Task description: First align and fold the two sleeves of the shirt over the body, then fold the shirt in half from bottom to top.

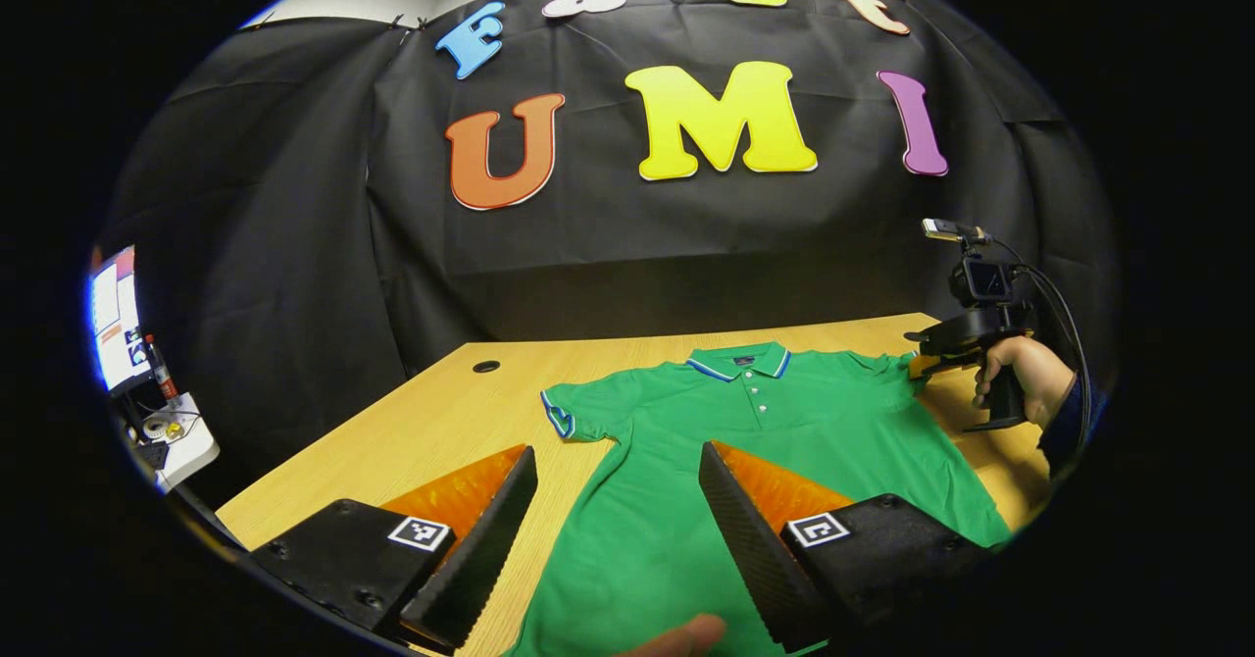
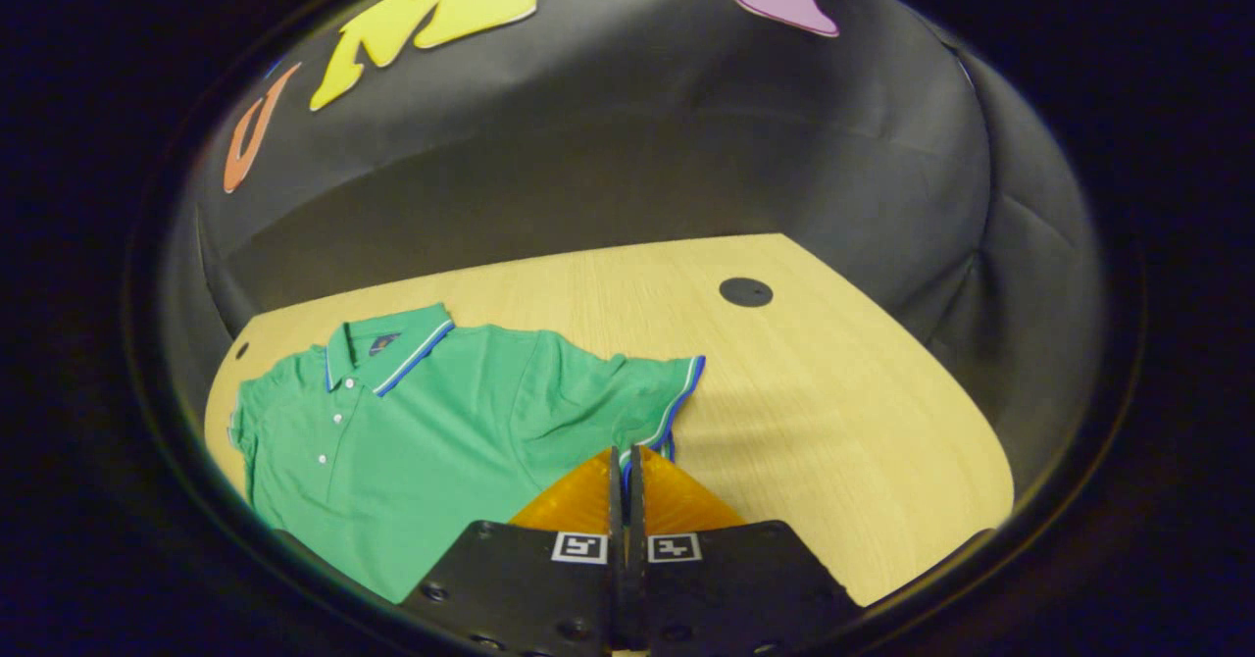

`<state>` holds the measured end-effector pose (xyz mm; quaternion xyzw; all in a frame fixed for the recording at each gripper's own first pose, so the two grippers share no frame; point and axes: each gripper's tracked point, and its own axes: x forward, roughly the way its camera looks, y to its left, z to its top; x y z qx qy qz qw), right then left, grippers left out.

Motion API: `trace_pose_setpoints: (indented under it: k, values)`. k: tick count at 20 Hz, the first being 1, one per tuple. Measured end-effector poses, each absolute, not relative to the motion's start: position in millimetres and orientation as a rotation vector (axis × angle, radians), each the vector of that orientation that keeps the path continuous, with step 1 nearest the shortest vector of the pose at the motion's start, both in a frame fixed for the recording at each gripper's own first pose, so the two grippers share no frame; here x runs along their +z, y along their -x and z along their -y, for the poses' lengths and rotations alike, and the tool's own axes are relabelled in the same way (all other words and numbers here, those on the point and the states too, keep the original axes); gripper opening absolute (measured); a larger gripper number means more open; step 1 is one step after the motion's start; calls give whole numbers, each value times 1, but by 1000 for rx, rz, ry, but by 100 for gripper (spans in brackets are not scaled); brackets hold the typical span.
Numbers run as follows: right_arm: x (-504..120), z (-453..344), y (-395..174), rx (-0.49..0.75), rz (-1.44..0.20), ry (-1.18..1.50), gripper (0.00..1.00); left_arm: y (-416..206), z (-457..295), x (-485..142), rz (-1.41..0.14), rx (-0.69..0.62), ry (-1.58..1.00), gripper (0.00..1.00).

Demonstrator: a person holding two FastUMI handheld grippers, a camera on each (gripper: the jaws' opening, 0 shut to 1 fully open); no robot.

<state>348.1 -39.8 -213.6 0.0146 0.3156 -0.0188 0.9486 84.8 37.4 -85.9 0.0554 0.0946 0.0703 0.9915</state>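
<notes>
The right hand-held gripper (image 2: 625, 456) had its fingers pressed together with a thin strip of the striped cuff of the shirt's right sleeve (image 2: 637, 397) caught between them, so it appeared to have pinched that sleeve at its hem. In the left gripper view the same tool sat at the shirt's far shoulder, held by a hand (image 1: 1020, 378). The left hand-held gripper (image 1: 618, 471) stood wide open with nothing between its fingers, hovering over the lower body of the shirt (image 1: 745, 441), apparently clear of the cloth.

The shirt lay flat, front up, collar (image 1: 740, 361) toward the tabletop's far edge and hem toward the near edge. Both sleeves lay spread outward, the left sleeve (image 1: 574, 412) flat and untouched. Judged from this, the task was at its very start: no sleeve had been folded over the body, and the bottom-to-top fold was all to come.

The tabletop (image 2: 833, 392) offered bare wood on the right side of the shirt, out to a cable hole (image 2: 745, 291) near the far right corner, and another bare stretch on the left with a second hole (image 1: 485, 366). A narrow strip lay between collar and far edge. Inward over the body, the fold path looked unobstructed.
</notes>
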Motion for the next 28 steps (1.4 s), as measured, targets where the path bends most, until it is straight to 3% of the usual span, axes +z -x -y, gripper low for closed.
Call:
trace_pose_setpoints:
  k: [7, 13, 15, 18, 28]
  values:
    - [-183, 17, -351, -5, -541, 158, 0, -86, -39, -89, -208, 145, -95, 100]
    - [-176, -36, -348, 113, -459, 356, 0, -91, -42, -94, -219, 147, -85, 100]
    - [-183, -72, -335, 260, -448, 442, 14, -92, -45, -99, -238, 155, -71, 100]
    - [-174, -95, -304, 274, -419, 388, 98, -92, -62, -96, -224, 219, -75, 100]
    - [-40, -88, -159, 317, -163, 115, 96, -136, -94, -62, -247, 229, 124, 100]
